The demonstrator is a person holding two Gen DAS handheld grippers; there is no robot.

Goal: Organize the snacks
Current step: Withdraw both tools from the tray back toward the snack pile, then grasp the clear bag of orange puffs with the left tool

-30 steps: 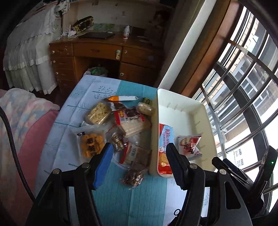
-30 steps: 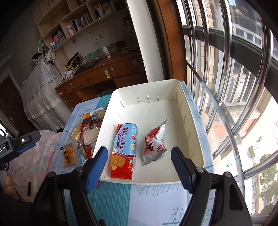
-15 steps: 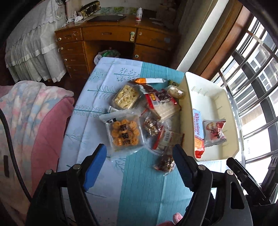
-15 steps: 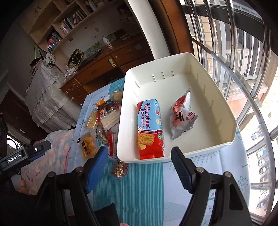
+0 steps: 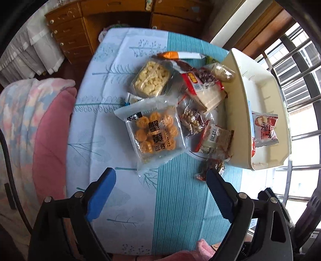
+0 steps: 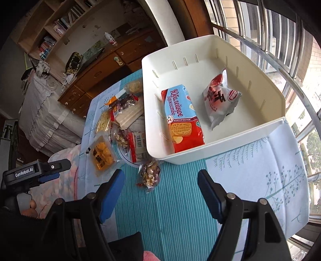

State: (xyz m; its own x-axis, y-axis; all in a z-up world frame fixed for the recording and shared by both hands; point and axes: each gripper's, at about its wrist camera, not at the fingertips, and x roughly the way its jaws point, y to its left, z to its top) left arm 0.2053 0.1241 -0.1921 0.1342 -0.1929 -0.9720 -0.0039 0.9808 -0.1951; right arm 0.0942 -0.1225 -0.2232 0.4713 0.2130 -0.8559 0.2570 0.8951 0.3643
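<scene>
Reaching for next snack beside white plastic bin (image 5: 240,120).
Left gripper (image 5: 160,190) jaws opening, empty, above clear packet of orange puffs (image 5: 155,132) left of bin; right gripper (image 6: 160,186) apart, empty; next: descend, clamp.

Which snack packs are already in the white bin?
Two: the blue-and-red biscuit pack and the red-and-white pouch lie inside the white bin. All other packs sit on the tablecloth beside it.

In the left wrist view, the white bin's (image 5: 258,84) near wall hides most of the blue biscuit pack, leaving a red sliver at lower right. The right claw's finger (image 5: 222,194) covers part of a nut packet (image 5: 210,168). The desk (image 5: 120,12) is cut off at the top edge.
</scene>
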